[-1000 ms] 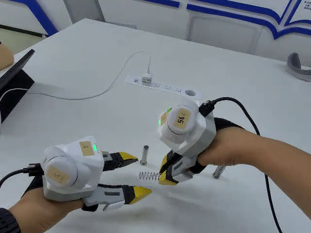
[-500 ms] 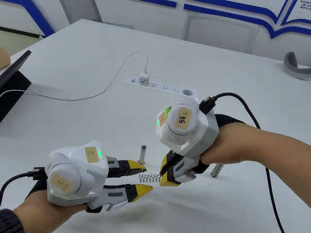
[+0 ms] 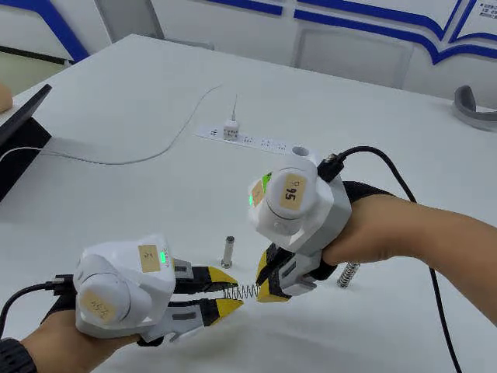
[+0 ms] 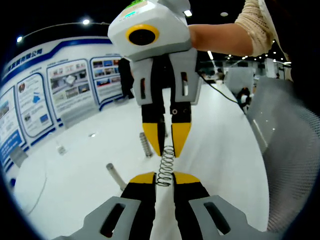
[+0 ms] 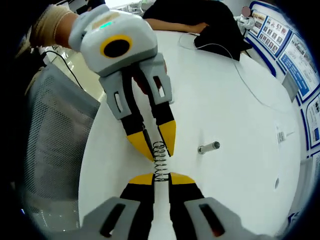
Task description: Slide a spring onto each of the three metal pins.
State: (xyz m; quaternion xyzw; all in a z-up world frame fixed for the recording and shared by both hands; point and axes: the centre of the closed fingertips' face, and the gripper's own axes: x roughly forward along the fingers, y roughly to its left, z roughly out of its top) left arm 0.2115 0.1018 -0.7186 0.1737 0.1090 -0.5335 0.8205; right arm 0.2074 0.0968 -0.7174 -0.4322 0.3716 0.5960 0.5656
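A small metal spring point(image 3: 247, 291) hangs level above the white table point(image 3: 140, 101), stretched between both grippers. My right gripper point(image 3: 268, 294) is shut on its right end. My left gripper point(image 3: 231, 293) has its yellow-tipped jaws shut on the other end. In the left gripper view the spring point(image 4: 165, 167) runs from my own jaws point(image 4: 165, 179) up to the right gripper point(image 4: 166, 145). The right gripper view has the spring point(image 5: 160, 160) between my own tips point(image 5: 161, 179) and the left gripper point(image 5: 156, 147). A bare upright pin point(image 3: 228, 250) stands just behind; a second spring point(image 3: 349, 273) stands upright at the right.
A white power strip point(image 3: 252, 141) with a plug and cable lies farther back. A dark screen point(image 3: 19, 140) sits at the left edge and a grey curved object point(image 3: 474, 109) at the far right. A mesh chair point(image 4: 295, 150) stands beside the table.
My left gripper has moved right to the spring's free end and its jaws have narrowed from wide open onto it. The right gripper has kept hold of the spring.
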